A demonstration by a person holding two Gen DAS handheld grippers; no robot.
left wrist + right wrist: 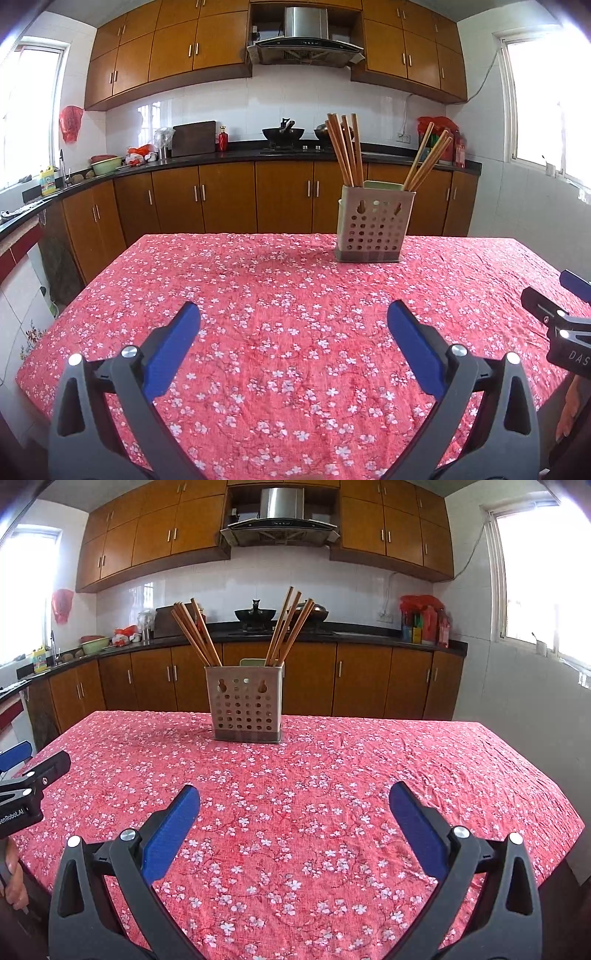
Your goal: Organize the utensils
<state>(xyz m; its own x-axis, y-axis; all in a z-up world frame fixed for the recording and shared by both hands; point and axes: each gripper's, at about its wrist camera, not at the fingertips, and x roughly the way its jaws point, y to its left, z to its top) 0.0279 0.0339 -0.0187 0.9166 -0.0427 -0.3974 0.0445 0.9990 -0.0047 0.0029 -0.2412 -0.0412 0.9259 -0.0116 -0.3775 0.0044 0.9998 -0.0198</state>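
Observation:
A beige perforated utensil holder (373,225) (245,705) stands upright near the far edge of the table. Two bunches of brown wooden chopsticks lean out of it: one in the left compartment (345,149) (194,633), one in the right compartment (428,158) (290,622). My left gripper (293,317) hovers open over the cloth near the front of the table, well short of the holder, nothing between its blue pads. My right gripper (295,799) is likewise open and empty, facing the holder from the front. Each gripper shows at the edge of the other's view.
The table carries a red floral cloth (288,295) (332,775). Behind it runs a dark counter (221,157) with woks (282,133), a cutting board, bottles and bowls. Wooden cabinets stand below and above. A hand (14,882) holds the left gripper's handle.

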